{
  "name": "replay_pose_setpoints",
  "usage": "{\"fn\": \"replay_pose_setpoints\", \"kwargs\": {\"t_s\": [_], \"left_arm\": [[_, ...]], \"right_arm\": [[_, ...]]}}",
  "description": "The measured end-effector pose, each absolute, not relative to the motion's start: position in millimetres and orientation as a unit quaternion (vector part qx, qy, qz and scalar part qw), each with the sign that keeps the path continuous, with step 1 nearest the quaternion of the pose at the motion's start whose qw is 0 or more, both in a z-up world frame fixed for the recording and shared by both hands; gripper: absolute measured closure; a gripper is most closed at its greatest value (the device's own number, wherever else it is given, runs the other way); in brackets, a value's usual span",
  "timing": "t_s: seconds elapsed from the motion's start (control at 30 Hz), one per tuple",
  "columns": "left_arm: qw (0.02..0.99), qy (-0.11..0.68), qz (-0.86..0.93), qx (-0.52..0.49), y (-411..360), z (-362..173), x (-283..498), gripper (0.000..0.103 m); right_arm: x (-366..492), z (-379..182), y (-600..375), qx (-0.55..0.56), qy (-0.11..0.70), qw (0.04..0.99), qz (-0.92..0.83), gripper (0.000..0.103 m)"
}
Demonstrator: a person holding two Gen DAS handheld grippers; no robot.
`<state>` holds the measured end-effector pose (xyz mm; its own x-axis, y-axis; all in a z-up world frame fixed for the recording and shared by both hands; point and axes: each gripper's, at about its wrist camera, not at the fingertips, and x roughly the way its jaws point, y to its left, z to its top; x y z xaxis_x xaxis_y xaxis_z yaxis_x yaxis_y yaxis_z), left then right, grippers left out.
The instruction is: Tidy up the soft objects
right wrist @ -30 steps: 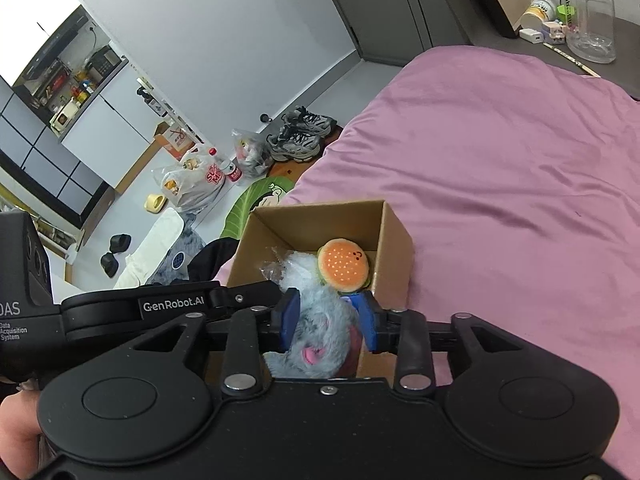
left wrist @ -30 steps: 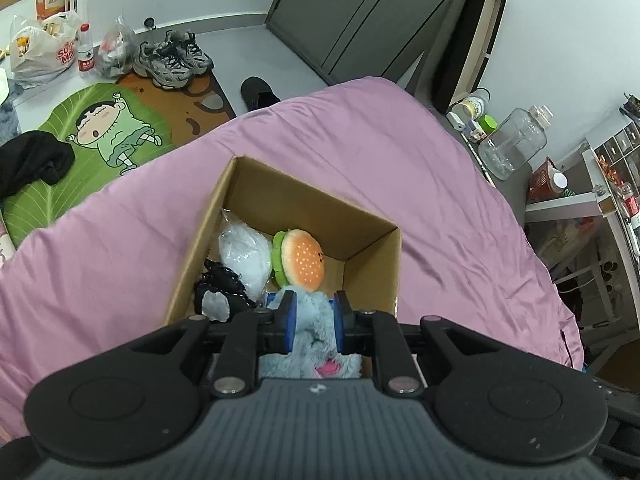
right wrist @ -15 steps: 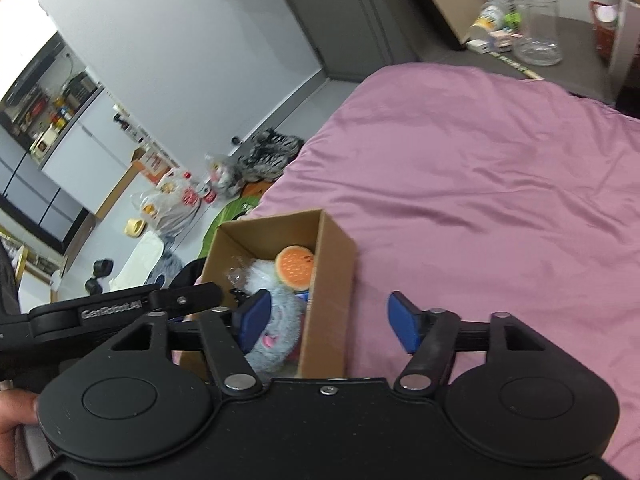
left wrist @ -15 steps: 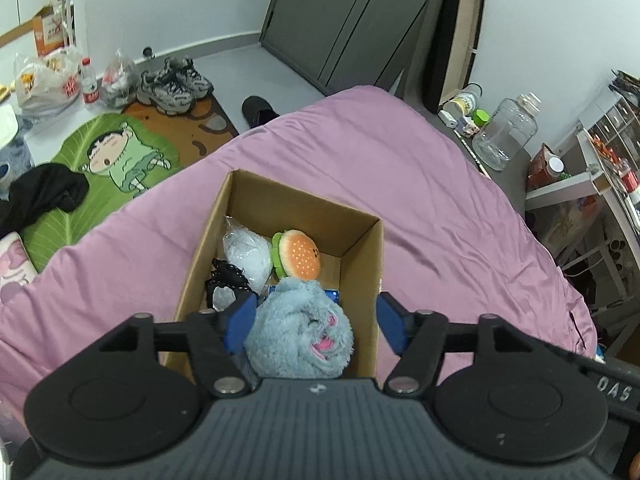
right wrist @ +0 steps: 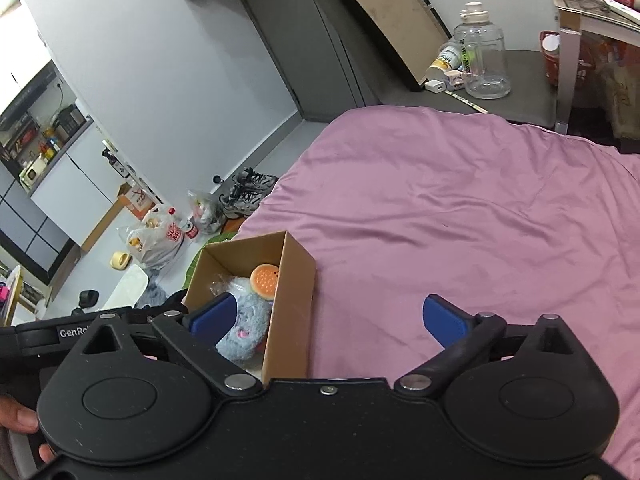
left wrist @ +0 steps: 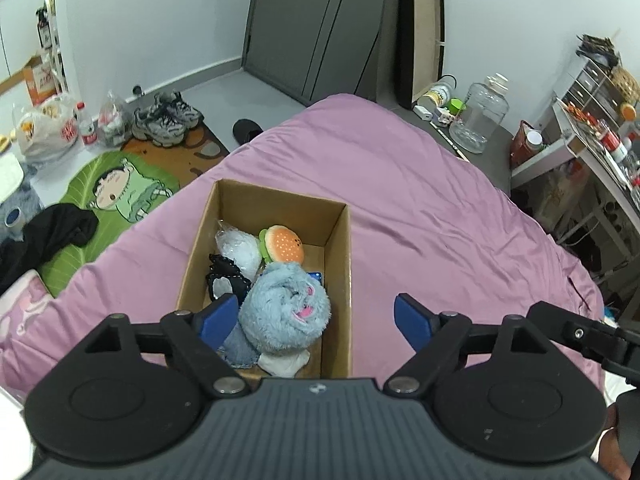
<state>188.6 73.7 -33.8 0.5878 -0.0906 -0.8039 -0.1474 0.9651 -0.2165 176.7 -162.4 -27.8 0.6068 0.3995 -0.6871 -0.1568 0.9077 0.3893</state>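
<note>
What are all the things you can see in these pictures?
cardboard box: one, brown, on the bed
fluffy plush: one, blue-grey, inside the box, near end
burger toy: one, orange and green, inside the box
bed cover: one, pink-purple
sneakers: a pair, grey, on the floor
clear jug: one, beside the bed
left gripper: black with blue pads, jaws just opened, nothing held
right gripper: same, jaws just opened, nothing held

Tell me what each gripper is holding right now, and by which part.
Nothing is held. The left gripper and right gripper have just been opening and stand wide; the blue plush lies free in the cardboard box.
</note>
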Motion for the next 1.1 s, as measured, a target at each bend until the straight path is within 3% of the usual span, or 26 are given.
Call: {"fn": "replay_pose_setpoints", "kwargs": {"t_s": [0.47, 1.1], "left_arm": [[0.892, 0.442, -0.002, -0.095, 53, -4, 148, 0.004], [0.908, 0.412, -0.005, -0.072, 42, 26, 82, 0.003]], "right_arm": [[127, -9, -202, 0.156, 0.392, 0.895, 0.144, 0.0], [65, 18, -212, 0.172, 0.38, 0.898, 0.14, 0.0]]}}
